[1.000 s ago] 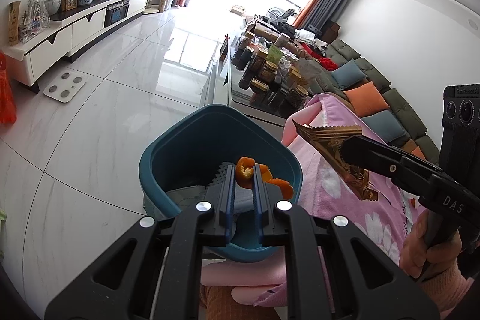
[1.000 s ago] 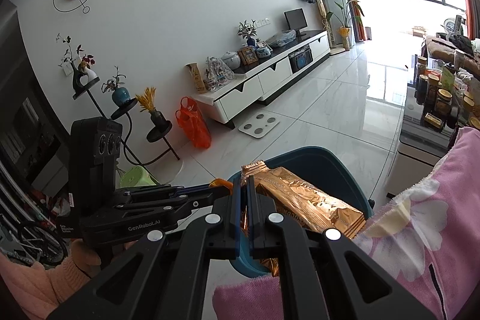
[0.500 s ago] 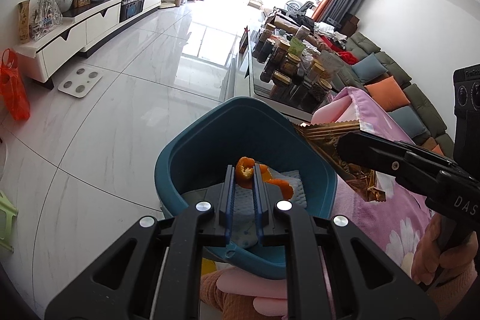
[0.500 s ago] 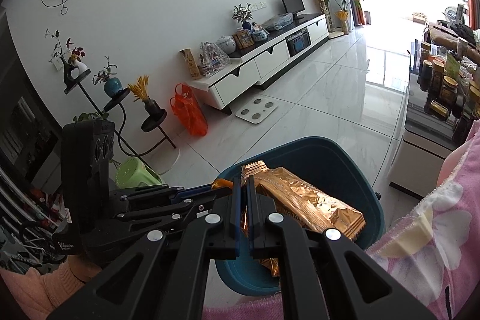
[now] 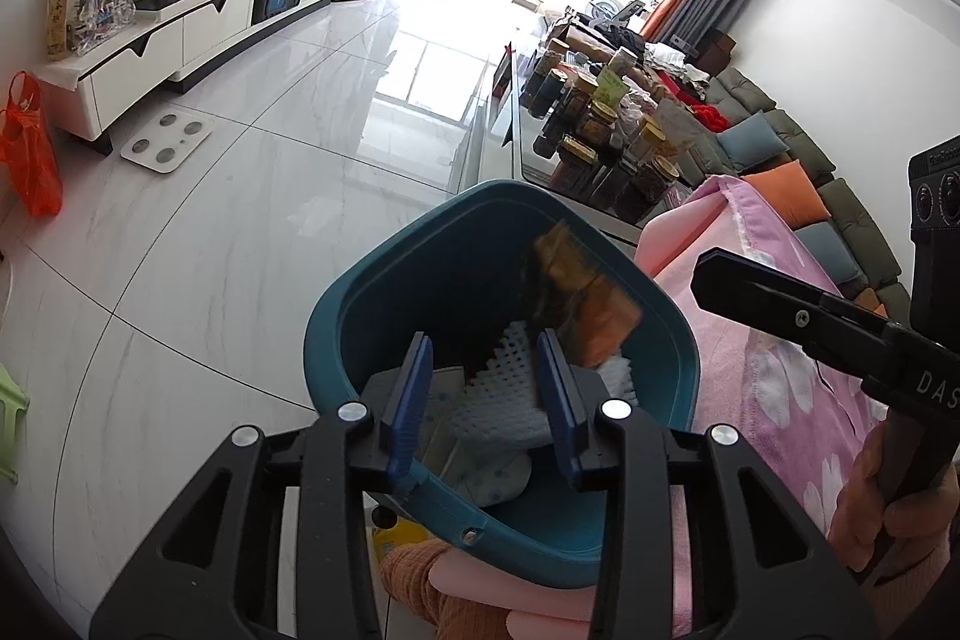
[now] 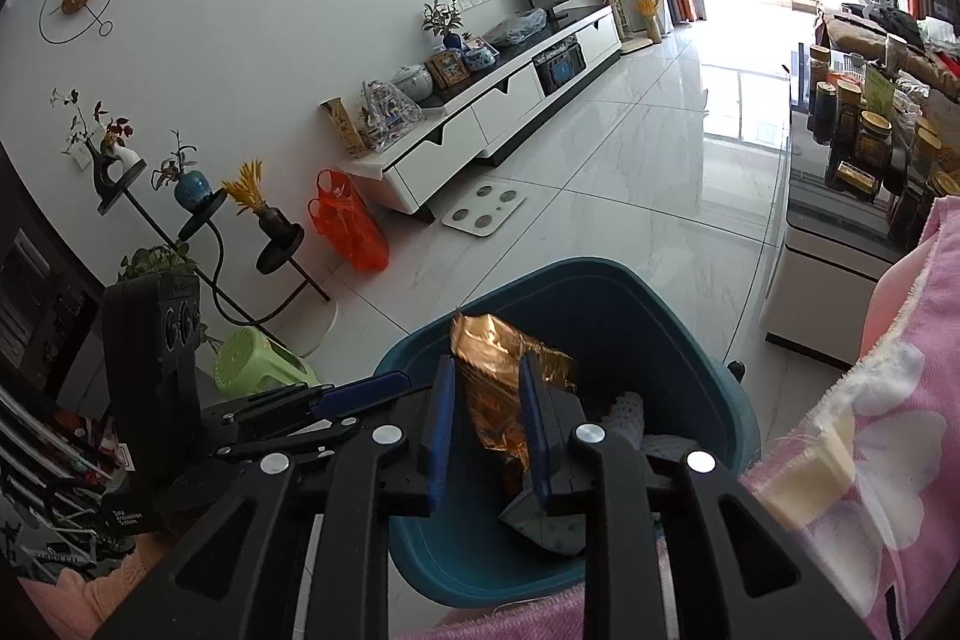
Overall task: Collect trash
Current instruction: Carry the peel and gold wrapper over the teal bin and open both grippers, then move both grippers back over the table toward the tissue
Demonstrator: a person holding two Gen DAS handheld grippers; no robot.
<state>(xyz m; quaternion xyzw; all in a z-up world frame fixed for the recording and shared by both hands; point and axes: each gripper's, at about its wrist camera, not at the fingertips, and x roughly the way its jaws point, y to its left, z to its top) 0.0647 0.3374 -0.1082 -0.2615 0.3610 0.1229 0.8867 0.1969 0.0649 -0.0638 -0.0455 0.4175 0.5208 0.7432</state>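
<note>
A teal bin [image 5: 360,316] stands on the floor under both grippers. My left gripper [image 5: 485,346] hangs over it with its jaws opening and nothing between them; the orange peel is out of sight. A white foam net [image 5: 498,400] and paper scraps lie inside. The gold foil wrapper [image 5: 588,298], blurred, drops inside the bin, apart from the right gripper [image 5: 720,274]. In the right wrist view my right gripper [image 6: 487,370] is opening over the bin [image 6: 600,274]. There the wrapper [image 6: 498,382] shows between the parted fingers, loose. The left gripper [image 6: 360,394] is beside it.
A pink floral blanket [image 5: 780,340] lies right of the bin. Behind it stands a glass table crowded with jars [image 5: 600,124]. On the white tile floor are a scale [image 5: 167,141], an orange bag [image 5: 30,148] and a green stool [image 6: 258,364]. A TV cabinet [image 5: 180,28] lines the wall.
Both grippers sank closer to the bin and opened. The orange peel left the left jaws. The gold wrapper slipped out of the right jaws into the bin.
</note>
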